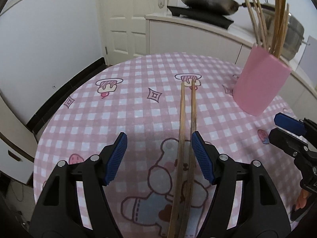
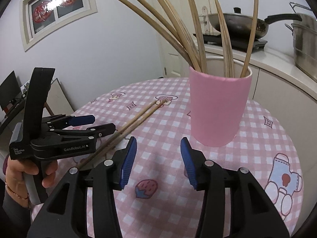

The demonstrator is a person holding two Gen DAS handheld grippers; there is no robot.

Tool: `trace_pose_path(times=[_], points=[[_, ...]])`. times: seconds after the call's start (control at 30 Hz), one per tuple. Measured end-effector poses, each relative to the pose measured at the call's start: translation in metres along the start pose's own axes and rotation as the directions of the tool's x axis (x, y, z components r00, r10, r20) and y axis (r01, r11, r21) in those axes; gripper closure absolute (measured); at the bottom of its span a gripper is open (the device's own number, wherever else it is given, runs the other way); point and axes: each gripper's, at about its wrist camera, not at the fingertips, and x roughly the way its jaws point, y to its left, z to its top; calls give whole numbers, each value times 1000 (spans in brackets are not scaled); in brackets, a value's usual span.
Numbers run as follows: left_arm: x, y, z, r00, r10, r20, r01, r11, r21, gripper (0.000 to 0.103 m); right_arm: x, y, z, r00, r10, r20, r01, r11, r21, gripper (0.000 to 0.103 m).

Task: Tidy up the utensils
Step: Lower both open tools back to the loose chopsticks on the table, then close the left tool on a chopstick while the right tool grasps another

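Two bamboo chopsticks (image 1: pixel 187 119) lie side by side on the pink checked tablecloth (image 1: pixel 118 109), running away from me. My left gripper (image 1: pixel 159 155) is open and hovers over their near part, the pair close to its right pad. A pink cup (image 1: pixel 259 83) holding several chopsticks stands at the right. In the right wrist view the cup (image 2: pixel 218 107) stands just ahead of my open, empty right gripper (image 2: pixel 158 162). The loose chopsticks (image 2: pixel 126 127) lie to its left, under the left gripper (image 2: pixel 99 124).
The round table's edge (image 1: pixel 65 103) curves around on the left. Behind it runs a white counter (image 1: pixel 198 25) with a wok (image 1: pixel 208 0) on a black hob and a steel pot (image 2: pixel 305 39). A white door (image 1: pixel 122 19) is at the back.
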Motion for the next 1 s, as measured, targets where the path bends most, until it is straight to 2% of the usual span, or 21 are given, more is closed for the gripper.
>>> trace_pose_path(times=[0.13,0.23,0.37,0.4,0.47,0.5,0.53,0.57,0.63,0.7,1.0], points=[[9,-2,2,1000,4,-24,-4,1000,7,36,5,-4,0,1000,6,-14,-6,1000,21,58],[16,-2,1,999,14,-42,-13,1000,16,36,6,-4,1,1000,5,-15,-4,1000,23,54],[20,-1,1,998,13,-59,-12,1000,17,37,9,-6,1,1000,9,-21,-9,999,31,54],[20,-2,1,998,15,-57,-14,1000,19,39,10,-7,1,1000,8,-24,-7,999,35,54],[19,-2,2,999,8,-53,-7,1000,20,51,10,-7,1,1000,10,-28,-9,999,39,54],[18,-2,3,999,6,-52,-5,1000,22,65,11,-7,2,1000,9,-28,-8,999,39,54],[18,-1,3,998,4,-55,-3,1000,18,72,10,-7,2,1000,8,-26,-7,999,39,54],[17,0,4,998,1,-60,-1,1000,9,75,10,-7,2,1000,6,-26,-5,999,38,54],[16,2,2,998,-2,-60,1,1000,-1,88,11,-5,2,1000,5,-31,-4,999,32,54],[14,5,0,998,1,-61,-3,1000,-24,95,11,-2,2,999,7,-38,-6,1000,21,54],[-3,23,-19,998,-2,-62,-6,993,-118,96,32,26,3,992,19,-128,-27,998,-61,54]])
